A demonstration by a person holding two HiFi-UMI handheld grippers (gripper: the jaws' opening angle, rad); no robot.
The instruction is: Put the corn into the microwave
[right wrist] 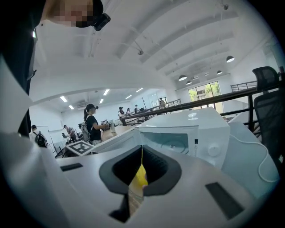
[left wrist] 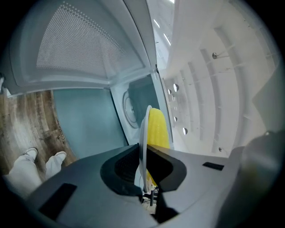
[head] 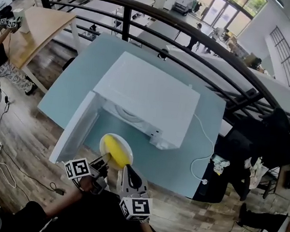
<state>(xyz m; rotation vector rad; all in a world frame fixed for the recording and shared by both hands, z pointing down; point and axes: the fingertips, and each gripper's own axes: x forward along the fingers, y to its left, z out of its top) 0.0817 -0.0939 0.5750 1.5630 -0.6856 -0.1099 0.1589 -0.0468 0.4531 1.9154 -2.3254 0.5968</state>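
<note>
A white microwave point(head: 147, 95) stands on the teal table point(head: 206, 124) with its door point(head: 74, 126) swung open to the left. Just before its opening a white plate point(head: 107, 143) carries a yellow corn cob point(head: 116, 152). My left gripper point(head: 104, 164) is shut on the plate's near rim. In the left gripper view the plate point(left wrist: 144, 129) stands edge-on between the jaws of the left gripper point(left wrist: 143, 153), with the corn point(left wrist: 159, 129) to its right and the cavity point(left wrist: 213, 89) beyond. My right gripper point(head: 127, 169) is shut beside the plate; the right gripper point(right wrist: 141, 153) faces the microwave point(right wrist: 196, 129).
A white cable point(head: 198, 159) runs off the table's right side to a plug. A dark railing point(head: 195, 33) curves behind the table. A wooden table point(head: 33, 31) stands at the far left, black chairs point(head: 266, 136) at the right. The floor is wood planks point(head: 24, 141).
</note>
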